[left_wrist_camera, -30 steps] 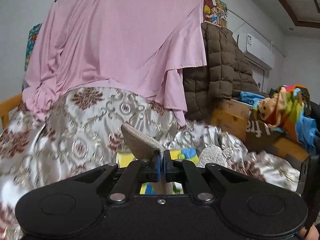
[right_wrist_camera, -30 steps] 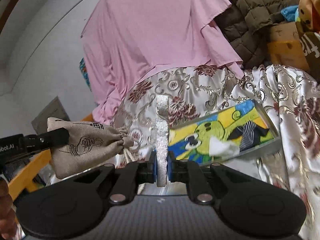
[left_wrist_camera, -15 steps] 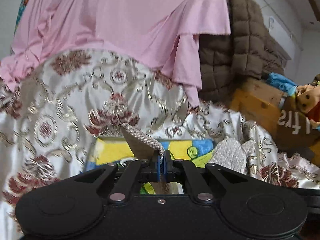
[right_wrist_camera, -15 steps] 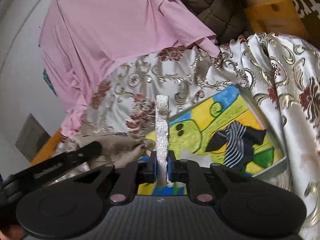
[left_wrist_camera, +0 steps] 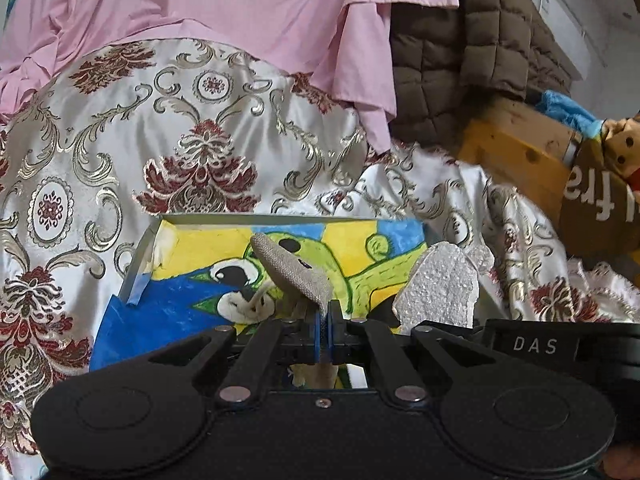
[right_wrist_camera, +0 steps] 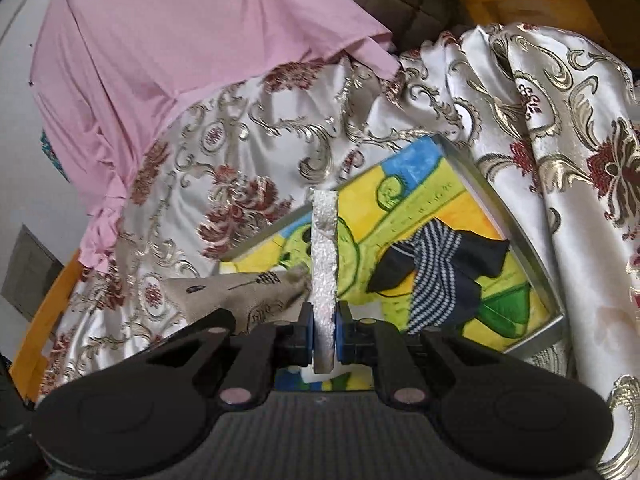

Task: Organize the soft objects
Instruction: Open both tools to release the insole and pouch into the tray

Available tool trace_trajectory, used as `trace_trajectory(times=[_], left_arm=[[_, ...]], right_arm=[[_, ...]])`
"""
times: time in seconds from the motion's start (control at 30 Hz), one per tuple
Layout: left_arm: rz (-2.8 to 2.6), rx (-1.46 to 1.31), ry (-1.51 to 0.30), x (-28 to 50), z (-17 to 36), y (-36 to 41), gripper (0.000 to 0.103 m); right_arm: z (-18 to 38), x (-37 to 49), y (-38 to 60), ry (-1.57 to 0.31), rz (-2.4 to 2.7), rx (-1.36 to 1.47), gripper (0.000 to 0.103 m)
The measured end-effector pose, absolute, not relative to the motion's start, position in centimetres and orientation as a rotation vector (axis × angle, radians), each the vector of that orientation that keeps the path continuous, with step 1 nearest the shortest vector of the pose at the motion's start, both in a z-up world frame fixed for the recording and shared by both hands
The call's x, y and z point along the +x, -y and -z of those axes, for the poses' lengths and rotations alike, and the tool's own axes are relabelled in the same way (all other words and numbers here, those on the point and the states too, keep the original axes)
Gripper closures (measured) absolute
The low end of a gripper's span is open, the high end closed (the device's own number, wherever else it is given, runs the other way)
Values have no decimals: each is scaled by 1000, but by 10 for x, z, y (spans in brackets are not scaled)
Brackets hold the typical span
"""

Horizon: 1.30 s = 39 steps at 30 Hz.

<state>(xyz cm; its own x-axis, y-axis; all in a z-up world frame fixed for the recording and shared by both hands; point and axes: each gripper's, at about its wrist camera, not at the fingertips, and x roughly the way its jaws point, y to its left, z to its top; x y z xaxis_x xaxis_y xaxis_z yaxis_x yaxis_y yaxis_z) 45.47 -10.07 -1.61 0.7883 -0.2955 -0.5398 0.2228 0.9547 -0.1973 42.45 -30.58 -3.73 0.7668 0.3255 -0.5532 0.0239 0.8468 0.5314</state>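
My left gripper (left_wrist_camera: 324,320) is shut on a beige drawstring cloth pouch (left_wrist_camera: 292,270), which it holds over the painted metal tray (left_wrist_camera: 136,256). The pouch also shows in the right wrist view (right_wrist_camera: 248,294), at the tray's near left corner. My right gripper (right_wrist_camera: 325,326) is shut on a white foam piece (right_wrist_camera: 325,248), held upright and edge-on above the tray (right_wrist_camera: 516,240). The foam piece also shows in the left wrist view (left_wrist_camera: 440,284). A black and striped cloth (right_wrist_camera: 436,276) lies in the tray.
The tray rests on a white floral satin cover (left_wrist_camera: 192,128). A pink sheet (left_wrist_camera: 224,4) and a brown quilted jacket (left_wrist_camera: 460,52) hang behind. A wooden crate (left_wrist_camera: 520,148) with a plush toy (left_wrist_camera: 616,148) stands at the right.
Both grippers have moved down and closer to the tray. The pouch now hangs low over the tray's left part, and the foam piece stands beside it.
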Motion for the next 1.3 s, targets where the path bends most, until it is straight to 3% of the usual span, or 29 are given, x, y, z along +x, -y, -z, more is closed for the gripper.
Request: trace_trajectory(times=[0.3,0.47,0.6,0.67,0.97,1.03,1.3], left_arm=[[257,-142,-630,456,17,97,99],[218,-155,-666,456,17,92,96],[184,-129,-677,454,14,88,87],[175,-134,-677,451,12,84,85],[135,-172,-655,430,-5,67,57],[131,-180,-644,424,-11,64,50],[128,-196,-572,383,-45,56,34]], right_arm=[[50,429,301,-747,-145,521,88],[51,430,303,-756,-138,520,76],[47,428,301,-747,-139,491,67],[44,425,299,-739,-139,478,57],[20,409,297,-687,-154,429,33],[12,402,297,-667,-158,415,29],[-29,366,296,-553,-158,340,13]])
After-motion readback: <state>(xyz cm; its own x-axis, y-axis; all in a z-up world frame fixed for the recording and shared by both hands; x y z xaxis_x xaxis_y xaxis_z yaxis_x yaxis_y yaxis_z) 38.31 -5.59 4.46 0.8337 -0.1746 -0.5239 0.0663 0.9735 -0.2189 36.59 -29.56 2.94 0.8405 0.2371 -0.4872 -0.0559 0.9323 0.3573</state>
